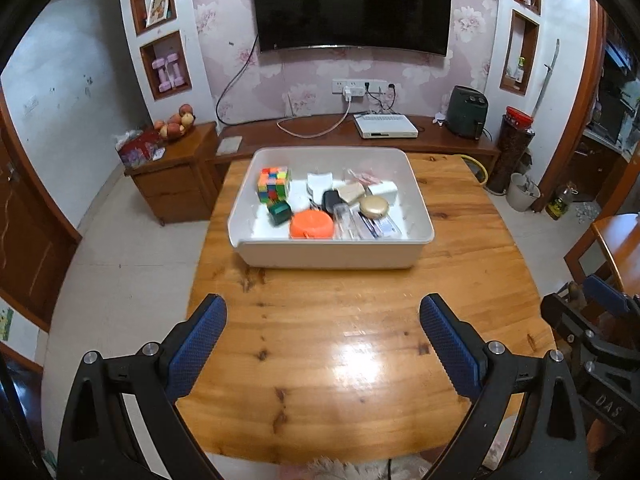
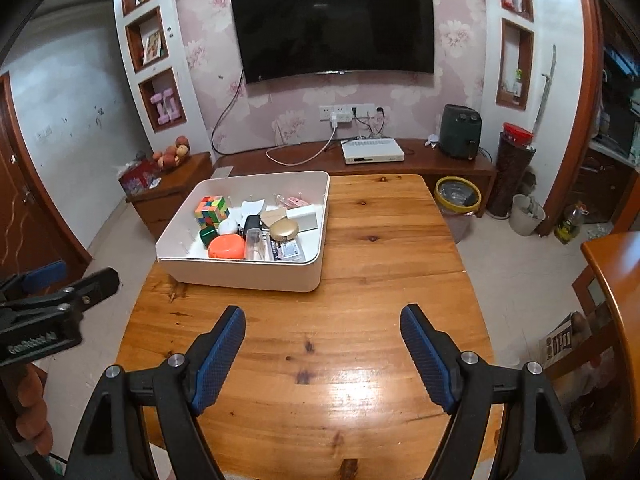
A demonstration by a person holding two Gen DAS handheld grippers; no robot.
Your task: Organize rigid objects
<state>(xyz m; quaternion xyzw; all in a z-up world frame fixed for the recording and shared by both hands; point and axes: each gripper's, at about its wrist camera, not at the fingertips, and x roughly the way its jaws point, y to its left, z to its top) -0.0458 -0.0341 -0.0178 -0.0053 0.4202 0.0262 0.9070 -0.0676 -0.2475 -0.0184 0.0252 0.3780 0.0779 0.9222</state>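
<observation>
The left gripper (image 1: 323,308) is spread wide with nothing between its blue pads (image 1: 198,344). It hangs over the near part of the wooden table (image 1: 360,360), pointing down at a slant. The right gripper (image 2: 322,320) is also spread apart and holds nothing. Its blue pads (image 2: 428,356) float above the bare, shiny wood too. Both grippers are well apart from the things to sort. In the right wrist view, the left gripper shows at the left edge, with the person's hand (image 2: 28,408) wrapped around its handle.

Farther out on the table sits a white bin (image 1: 332,258). It is toward the far left part of the table. Inside the bin, a colourful puzzle cube (image 1: 274,185) stands at the far left. A small dark green box (image 1: 280,213) is just in front of it. An orange round case (image 1: 312,225) lies by the near wall. A gold round compact (image 1: 373,206) is to its right. A black small case (image 1: 331,201) sits between them, farther back. A white block (image 1: 383,191) rests near the right wall. Clear plastic boxes (image 1: 360,224) lie by the orange case.

Past the table is a low wooden cabinet (image 1: 360,140) with a white set-top box (image 1: 386,127) on it. A big dark television (image 1: 352,4) hangs on the flowery wall.
</observation>
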